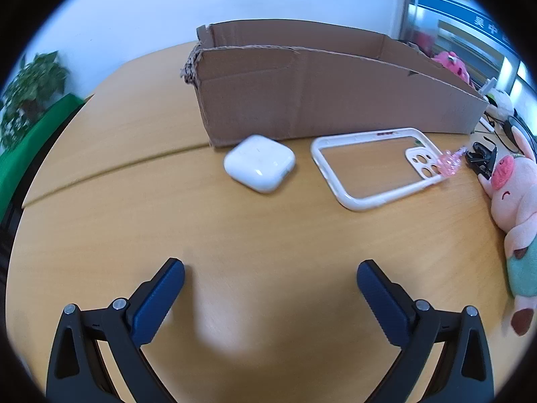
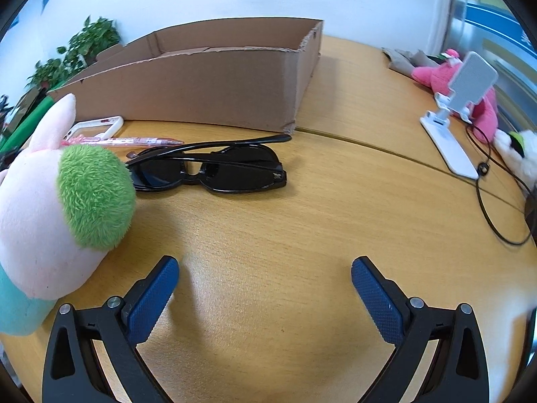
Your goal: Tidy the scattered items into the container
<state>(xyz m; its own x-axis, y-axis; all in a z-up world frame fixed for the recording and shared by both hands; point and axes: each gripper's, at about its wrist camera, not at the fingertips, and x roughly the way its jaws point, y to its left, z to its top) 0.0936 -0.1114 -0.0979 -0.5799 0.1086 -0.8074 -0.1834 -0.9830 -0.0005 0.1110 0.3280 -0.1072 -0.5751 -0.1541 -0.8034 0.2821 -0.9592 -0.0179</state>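
Note:
A low cardboard box (image 1: 319, 97) (image 2: 208, 84) stands at the back of the wooden table. In front of it lie a white earbud case (image 1: 259, 164) and a white-rimmed clear phone case (image 1: 376, 168) (image 2: 97, 127). A pink pen (image 2: 124, 141) (image 1: 451, 158) and folded black sunglasses (image 2: 214, 168) lie further right. A pink plush pig (image 1: 517, 208) (image 2: 50, 208) with a green patch rests beside them. My left gripper (image 1: 270, 285) hovers open, short of the earbud case. My right gripper (image 2: 265, 282) is open, short of the sunglasses. Both hold nothing.
A white phone stand (image 2: 453, 117), a black cable (image 2: 486, 194), a bright pink plush (image 2: 446, 77) and a white plush (image 2: 520, 151) sit at the table's right. Green plants (image 2: 80, 50) and a green panel (image 1: 30, 147) stand off the left edge.

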